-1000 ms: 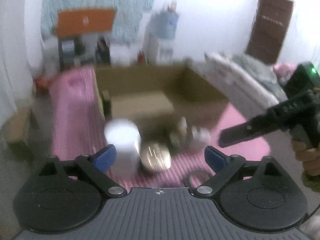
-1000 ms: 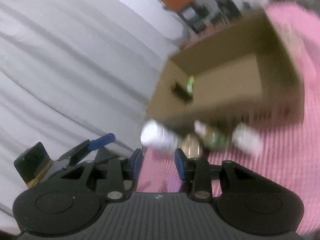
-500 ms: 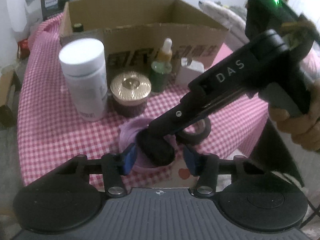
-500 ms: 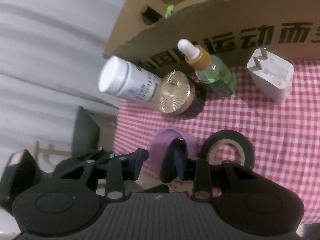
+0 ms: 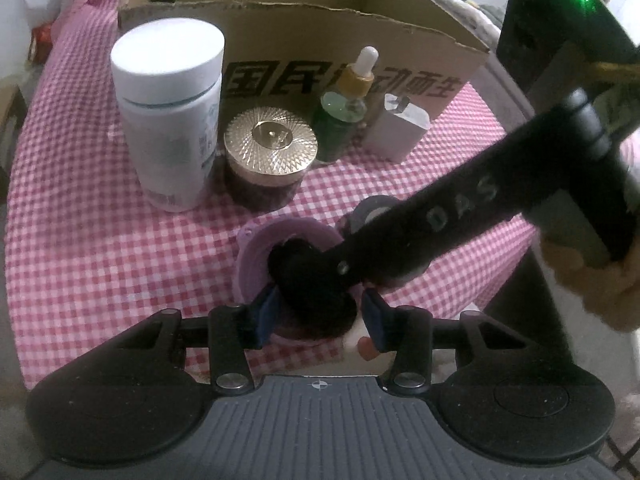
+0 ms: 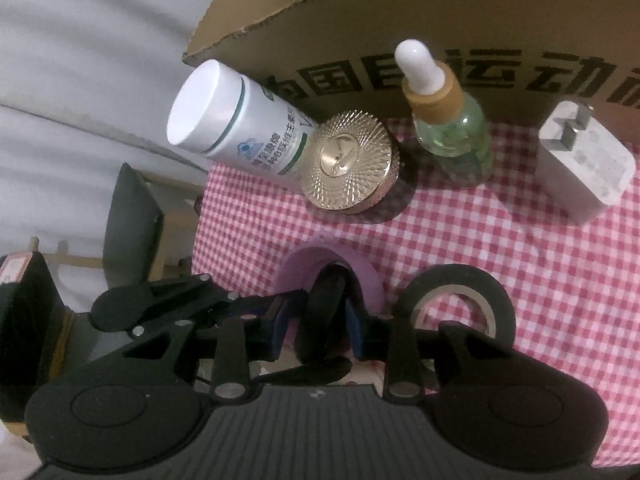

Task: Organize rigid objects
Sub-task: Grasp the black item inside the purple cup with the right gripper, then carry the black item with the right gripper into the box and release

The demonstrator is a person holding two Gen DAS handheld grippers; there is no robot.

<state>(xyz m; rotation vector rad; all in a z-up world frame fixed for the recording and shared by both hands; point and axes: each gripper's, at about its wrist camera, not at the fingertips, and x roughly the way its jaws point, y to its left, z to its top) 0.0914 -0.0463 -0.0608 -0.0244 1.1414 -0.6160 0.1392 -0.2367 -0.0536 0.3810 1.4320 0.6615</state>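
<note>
Both grippers have closed in since half a sec ago: left gripper (image 5: 318, 312) jaws partly open, flanking the purple cup (image 5: 280, 240) w/ right gripper's tip between them; right gripper (image 6: 316, 320) jaws narrow, around the cup rim, firm grip – can't tell. Just beyond: black tape roll (image 6: 456, 300), then gold-lid jar (image 6: 348, 168), white bottle (image 5: 172, 112), dropper bottle (image 6: 444, 120), charger (image 6: 580, 168), all upright before the cardboard box (image 5: 280, 12). Task looks barely started; cup's long axis tilts, mouth toward jaws.

"DAS" on right hand-held gripper (image 5: 316, 280) arm; black Chinese characters on cardboard box (image 5: 400, 56); bottle (image 6: 240, 120) label illegible
</note>
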